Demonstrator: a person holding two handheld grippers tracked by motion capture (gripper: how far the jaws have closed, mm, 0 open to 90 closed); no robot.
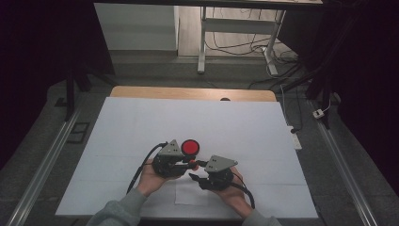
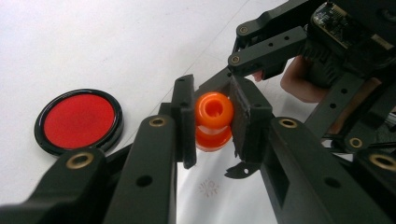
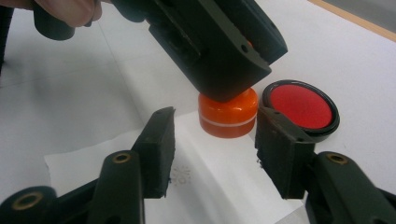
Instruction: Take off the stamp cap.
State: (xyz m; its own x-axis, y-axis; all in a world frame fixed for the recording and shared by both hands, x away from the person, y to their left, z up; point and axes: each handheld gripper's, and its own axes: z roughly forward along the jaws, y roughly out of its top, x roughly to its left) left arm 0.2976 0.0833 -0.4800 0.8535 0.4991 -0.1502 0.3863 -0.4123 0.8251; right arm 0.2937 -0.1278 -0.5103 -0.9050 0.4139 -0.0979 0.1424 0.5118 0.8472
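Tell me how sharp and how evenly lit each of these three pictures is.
High view: the white table is brightly lit, the room's sides fall into near black, detail is soft. Left gripper view: the orange stamp is fairly sharp, the near jaws blur, the sheet washes out at top left. Right gripper view: the red ink pad is soft, the left gripper overhead looms dark and blurred.

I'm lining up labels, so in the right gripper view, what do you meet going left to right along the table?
Paper sheet → orange stamp, clamped from above by the left gripper → round red ink pad.
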